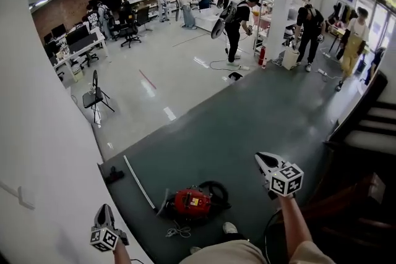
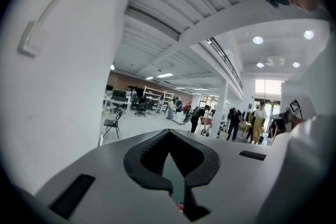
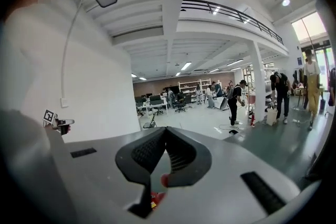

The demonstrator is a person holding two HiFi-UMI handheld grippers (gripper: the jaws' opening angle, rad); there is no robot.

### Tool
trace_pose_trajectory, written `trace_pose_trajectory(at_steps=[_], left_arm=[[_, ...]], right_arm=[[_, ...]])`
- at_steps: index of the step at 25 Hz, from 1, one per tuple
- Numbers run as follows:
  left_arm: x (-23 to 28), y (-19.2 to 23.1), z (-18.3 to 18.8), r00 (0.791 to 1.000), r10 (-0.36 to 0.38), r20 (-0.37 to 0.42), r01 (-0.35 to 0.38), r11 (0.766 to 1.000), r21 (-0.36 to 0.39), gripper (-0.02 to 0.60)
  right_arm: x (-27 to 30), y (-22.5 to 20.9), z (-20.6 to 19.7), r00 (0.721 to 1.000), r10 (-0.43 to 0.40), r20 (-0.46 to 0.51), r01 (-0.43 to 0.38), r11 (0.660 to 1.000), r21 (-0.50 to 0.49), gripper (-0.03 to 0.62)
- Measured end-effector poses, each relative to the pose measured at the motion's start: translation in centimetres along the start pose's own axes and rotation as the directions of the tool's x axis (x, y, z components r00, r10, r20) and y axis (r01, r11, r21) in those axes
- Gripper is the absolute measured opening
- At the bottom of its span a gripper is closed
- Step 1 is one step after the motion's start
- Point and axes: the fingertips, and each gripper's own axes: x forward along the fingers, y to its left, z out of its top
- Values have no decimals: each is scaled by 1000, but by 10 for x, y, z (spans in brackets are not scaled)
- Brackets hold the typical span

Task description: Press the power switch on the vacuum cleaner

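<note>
The red vacuum cleaner (image 1: 193, 202) lies on the dark green floor just in front of my feet, a black hose (image 1: 215, 190) curling off its right side. My left gripper (image 1: 104, 212) hangs low at the left by the white wall, apart from the vacuum. My right gripper (image 1: 262, 159) is held above and to the right of it, pointing away across the floor. Both grippers are shut with nothing between the tips. In the left gripper view (image 2: 168, 132) and the right gripper view (image 3: 166, 129) only a sliver of the red vacuum (image 3: 155, 198) shows through the gap behind the jaws.
A white wand (image 1: 139, 182) lies on the floor left of the vacuum, a coiled cord (image 1: 178, 231) in front of it. The white wall (image 1: 37, 151) runs along the left, dark stairs (image 1: 371, 127) rise at the right. Several people stand far off.
</note>
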Motion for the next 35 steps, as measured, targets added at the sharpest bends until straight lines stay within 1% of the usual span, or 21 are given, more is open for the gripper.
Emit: trace_pose_trajectory(at_steps=[1, 2, 3, 5, 7, 10, 13, 15, 19, 21, 23, 25, 27, 29, 32, 33, 34, 35], left_arm=[[2, 0, -10, 1000, 8, -14, -9, 998, -56, 3], [6, -2, -19, 999, 9, -31, -12, 996, -90, 3], [11, -7, -30, 999, 9, -51, -15, 994, -106, 3], [23, -21, -56, 995, 8, -97, -18, 994, -104, 3], [37, -44, -84, 989, -10, -146, -2, 997, -79, 3], [59, -85, -112, 977, -75, -201, 63, 996, -66, 4], [89, -129, -120, 961, -161, -223, 152, 987, -61, 3], [109, -164, -120, 947, -228, -225, 223, 974, -51, 5], [132, -238, -116, 911, -351, -217, 353, 935, -33, 4], [138, -267, -119, 889, -402, -221, 407, 913, -23, 4], [140, -286, -126, 866, -441, -234, 451, 893, -16, 3], [138, -299, -136, 849, -466, -249, 477, 879, -16, 3], [133, -307, -147, 837, -481, -261, 495, 869, -13, 4], [125, -307, -160, 833, -483, -270, 500, 866, -7, 4], [114, -296, -185, 835, -469, -289, 485, 874, -16, 3], [110, -293, -194, 836, -463, -295, 481, 877, -16, 3], [107, -289, -201, 840, -454, -298, 473, 881, -9, 4], [104, -285, -207, 847, -440, -299, 462, 887, 4, 5]], right_arm=[[1, -11, -1, 1000, -4, -1, 4, 1000, 12, 11], [3, -19, -3, 1000, -9, -7, 9, 1000, 16, 11], [7, -25, -6, 1000, -14, -16, 15, 1000, 16, 11], [14, -32, -16, 999, -17, -38, 17, 1000, 16, 11], [19, -30, -26, 999, 2, -49, -1, 1000, 27, 11], [30, -9, -31, 996, 63, -57, -61, 998, 26, 11], [43, 15, -35, 991, 110, -72, -110, 994, -1, 11], [50, 29, -41, 990, 122, -75, -125, 992, -29, 11], [57, 51, -58, 987, 140, -82, -148, 983, -104, 11], [61, 64, -66, 986, 146, -80, -157, 977, -142, 11], [66, 80, -70, 984, 164, -69, -173, 972, -159, 11], [69, 99, -73, 977, 206, -48, -211, 963, -165, 11], [73, 113, -82, 971, 239, -26, -240, 956, -167, 12], [79, 122, -98, 970, 244, -20, -244, 958, -152, 12], [88, 132, -130, 966, 254, -48, -257, 960, -114, 19], [90, 136, -142, 963, 262, -64, -268, 957, -111, 42], [92, 140, -153, 960, 269, -82, -277, 953, -122, 91], [94, 145, -163, 958, 270, -97, -282, 948, -146, 127]])
